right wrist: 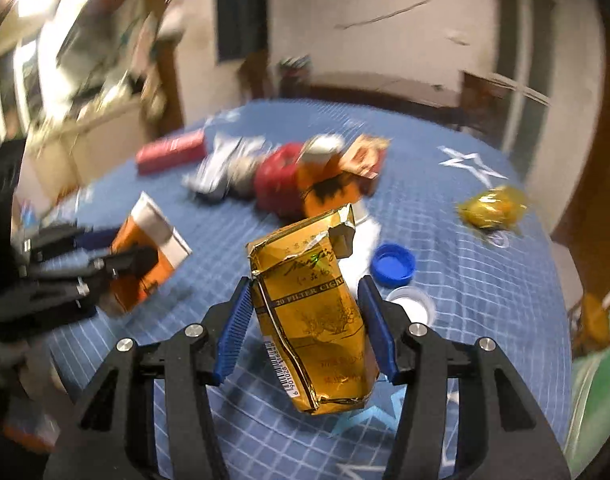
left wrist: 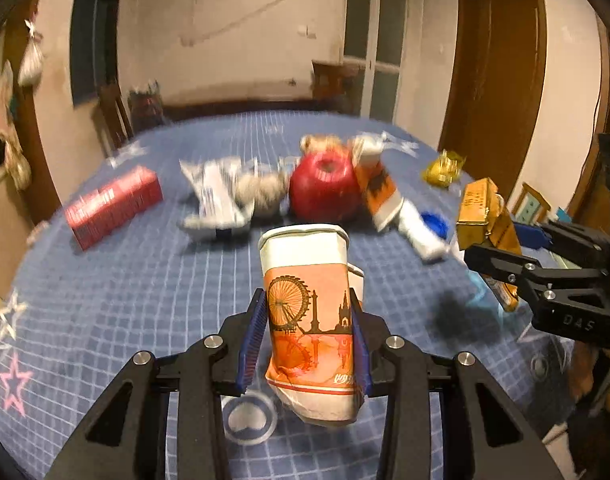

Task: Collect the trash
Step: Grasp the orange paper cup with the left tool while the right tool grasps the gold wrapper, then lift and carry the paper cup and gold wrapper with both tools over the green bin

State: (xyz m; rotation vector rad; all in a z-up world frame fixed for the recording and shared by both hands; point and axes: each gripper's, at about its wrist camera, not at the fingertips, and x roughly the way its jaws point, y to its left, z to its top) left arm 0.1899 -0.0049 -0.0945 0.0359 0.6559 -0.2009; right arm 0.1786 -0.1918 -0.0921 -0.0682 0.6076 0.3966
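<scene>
A crushed paper cup (left wrist: 305, 280) with an orange city print stands upright between the blue pads (left wrist: 251, 344) of my left gripper (left wrist: 308, 298), which is shut on it above the table. In the right wrist view a torn gold cigarette pack (right wrist: 313, 320) is held off the cloth, with my right gripper (right wrist: 305, 284) shut on its sides. Each view shows the other gripper too. The right gripper (left wrist: 501, 248) with its gold pack (left wrist: 481, 208) is at the right edge. The left gripper (right wrist: 121, 248) with its cup (right wrist: 153, 232) is at the left.
The table wears a blue checked cloth (left wrist: 145, 280). On it lie a red box (left wrist: 113, 206), a crumpled white wrapper (left wrist: 225, 196), a red apple (left wrist: 325, 188), another squashed orange cup (left wrist: 385, 196), a blue cap (right wrist: 393, 264), a gold wrapper (right wrist: 491, 208) and a clear ring (left wrist: 251, 420).
</scene>
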